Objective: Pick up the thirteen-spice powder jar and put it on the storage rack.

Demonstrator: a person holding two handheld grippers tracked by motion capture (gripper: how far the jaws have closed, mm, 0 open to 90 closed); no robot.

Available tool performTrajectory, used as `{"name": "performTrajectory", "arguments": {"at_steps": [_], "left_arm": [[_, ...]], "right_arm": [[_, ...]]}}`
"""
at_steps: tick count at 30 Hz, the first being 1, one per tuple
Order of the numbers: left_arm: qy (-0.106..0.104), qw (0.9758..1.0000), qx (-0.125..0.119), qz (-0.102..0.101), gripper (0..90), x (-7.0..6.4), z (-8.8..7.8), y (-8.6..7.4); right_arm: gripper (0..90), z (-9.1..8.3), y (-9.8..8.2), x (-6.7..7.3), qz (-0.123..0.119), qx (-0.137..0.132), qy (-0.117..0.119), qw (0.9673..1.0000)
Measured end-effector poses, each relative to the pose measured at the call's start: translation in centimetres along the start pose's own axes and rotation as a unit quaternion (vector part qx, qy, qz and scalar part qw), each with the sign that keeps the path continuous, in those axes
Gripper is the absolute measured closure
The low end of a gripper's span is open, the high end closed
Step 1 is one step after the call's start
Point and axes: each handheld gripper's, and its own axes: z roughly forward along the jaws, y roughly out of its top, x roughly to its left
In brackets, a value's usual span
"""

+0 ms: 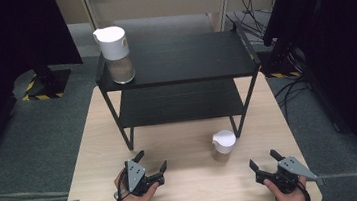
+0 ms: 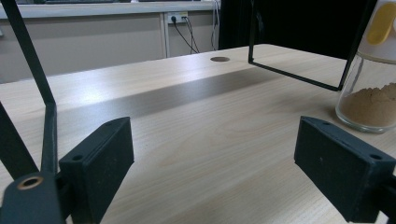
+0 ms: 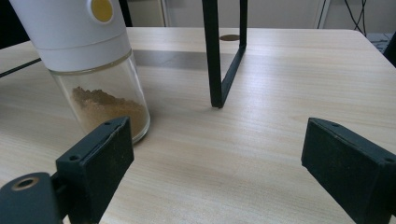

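Note:
A small glass jar with a white cap and brown powder stands on the table beside the rack's right front leg. A larger jar of the same kind sits on the rack's top shelf at its left end. My left gripper rests open near the table's front, left of the small jar. My right gripper is open at the front right, a little right of that jar. The left gripper view has the small jar at its right edge, beyond the open jaws. In the right gripper view the jar stands just past the left jaw, the jaws wide apart.
A black two-tier rack stands on the light wooden table, with thin legs. A round cable hole lies in the tabletop beyond it. Dark stands and cables flank the table on grey carpet.

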Motion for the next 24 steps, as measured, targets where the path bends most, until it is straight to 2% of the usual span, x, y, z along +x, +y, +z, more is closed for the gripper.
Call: {"name": "performTrajectory", "arguments": {"at_steps": [4,9,11,17,21,24], "left_arm": [[0.0,1.0,0.0,0.004,11.3,-0.1,0.0,0.0],[-0.001,1.0,-0.002,0.002,11.3,0.0,0.0,-0.1],[-0.002,1.0,-0.002,0.001,11.3,0.0,0.0,-0.1],[-0.002,1.0,-0.001,0.002,11.3,0.0,0.0,0.0],[-0.003,1.0,-0.002,0.002,11.3,0.1,0.0,-0.1],[-0.003,1.0,-0.002,0.003,11.3,0.0,0.0,-0.1]], "right_arm": [[9.8,0.0,0.0,-0.1,-0.003,-0.005,0.01,0.9999],[10.6,0.2,0.9,-0.1,-0.014,-0.016,0.055,0.9983],[10.9,0.6,1.5,0.1,-0.028,-0.016,0.071,0.9969],[12.8,2.4,2.8,0.7,-0.048,-0.004,0.099,0.9939],[14.5,4.1,3.9,1.2,-0.065,0.009,0.105,0.9923],[16.7,5.1,4.5,1.3,-0.068,0.013,0.111,0.9913]]}}
